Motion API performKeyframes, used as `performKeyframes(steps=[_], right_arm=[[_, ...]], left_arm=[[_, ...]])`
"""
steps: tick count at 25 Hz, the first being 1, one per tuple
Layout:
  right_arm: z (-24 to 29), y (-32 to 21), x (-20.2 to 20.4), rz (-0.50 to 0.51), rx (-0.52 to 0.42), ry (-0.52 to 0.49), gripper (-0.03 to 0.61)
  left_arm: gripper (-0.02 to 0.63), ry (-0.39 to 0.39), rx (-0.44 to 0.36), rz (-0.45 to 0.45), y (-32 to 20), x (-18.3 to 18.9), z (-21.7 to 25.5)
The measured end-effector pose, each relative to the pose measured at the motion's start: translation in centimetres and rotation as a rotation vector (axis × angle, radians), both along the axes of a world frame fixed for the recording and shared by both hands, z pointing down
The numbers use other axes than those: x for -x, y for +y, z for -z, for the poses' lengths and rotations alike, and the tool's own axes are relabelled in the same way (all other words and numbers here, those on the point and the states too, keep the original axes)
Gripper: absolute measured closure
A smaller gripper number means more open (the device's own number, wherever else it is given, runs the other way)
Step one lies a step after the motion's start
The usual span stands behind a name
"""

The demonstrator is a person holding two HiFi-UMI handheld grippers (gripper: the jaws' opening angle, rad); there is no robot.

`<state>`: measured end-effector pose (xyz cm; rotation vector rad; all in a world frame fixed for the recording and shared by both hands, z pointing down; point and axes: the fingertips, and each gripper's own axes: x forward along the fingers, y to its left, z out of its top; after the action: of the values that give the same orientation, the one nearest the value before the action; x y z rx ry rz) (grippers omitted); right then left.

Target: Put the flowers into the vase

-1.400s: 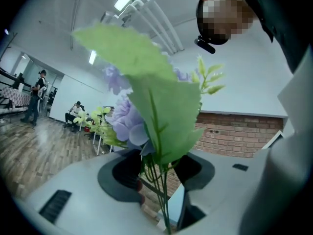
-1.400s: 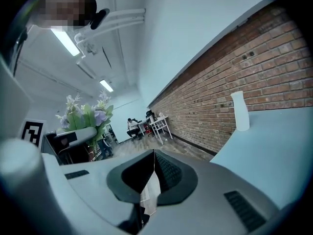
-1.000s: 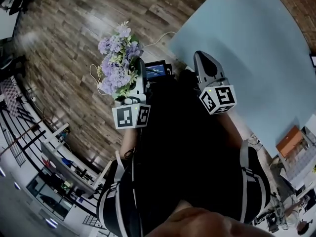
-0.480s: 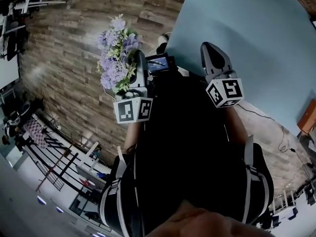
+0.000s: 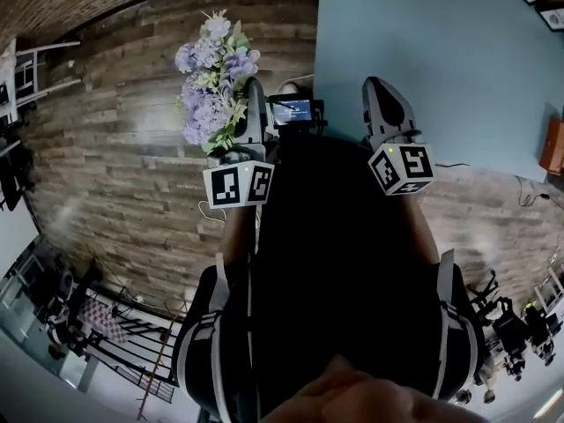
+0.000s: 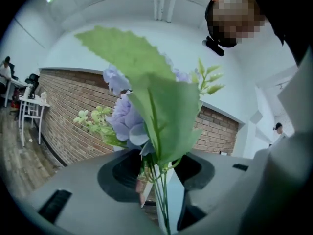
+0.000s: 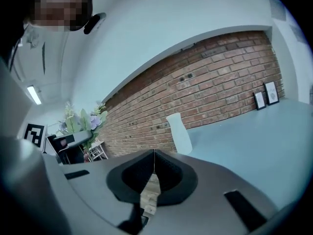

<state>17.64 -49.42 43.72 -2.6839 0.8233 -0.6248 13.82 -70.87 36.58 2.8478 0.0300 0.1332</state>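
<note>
Close below the head camera is the person's dark clothing (image 5: pixel 339 263), and both grippers reach forward from it, side by side and well apart. The left gripper (image 5: pixel 254 91) has its jaws clamped on the thin green stems of the flowers (image 5: pixel 211 95). The left gripper view shows those stems pinched between the pads, with a broad green leaf and pale purple blooms rising in front of the lens. The bunch stands over the wooden floor (image 5: pixel 132 174), off the table's left edge. The right gripper (image 5: pixel 377 85) holds nothing: in the right gripper view its jaws meet tip to tip, with only a thin seam between them. A small lit screen (image 5: pixel 293 110) sits between the two grippers. Past the right gripper spreads the light blue table (image 5: pixel 441 69). The white vase (image 7: pixel 179 131) stands upright and empty on it by its far left edge. Behind that runs a brick wall (image 7: pixel 210 87), and two small framed pictures (image 7: pixel 264 97) lean against it at the table's far edge.
</note>
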Motion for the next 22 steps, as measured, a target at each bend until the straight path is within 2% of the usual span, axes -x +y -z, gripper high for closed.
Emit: performKeyframes(steps=[5,11,15,22], right_arm=[[0.1,-0.2,-1.7,-0.131,0.06,-0.034,0.56],[-0.5,-2.0,0.8,-0.238,0.083,-0.049,0.56],[-0.4,-1.4,1.0,-0.241,0.073,-0.034,0.56],[-1.6,0.6,-4.0,-0.176,0.014,-0.058,0.56]], left_arm=[[0.396,-0.005,0.033,-0.177,0.9,-6.2,-0.6],[0.396,0.025,0.05,-0.306,0.3,-6.6,-0.3],[0.396,0.068,0.017,-0.332,1.4,-8.4,1.4],[0.396,0.127,-0.117,-0.355,6.3,-15.4,4.6]])
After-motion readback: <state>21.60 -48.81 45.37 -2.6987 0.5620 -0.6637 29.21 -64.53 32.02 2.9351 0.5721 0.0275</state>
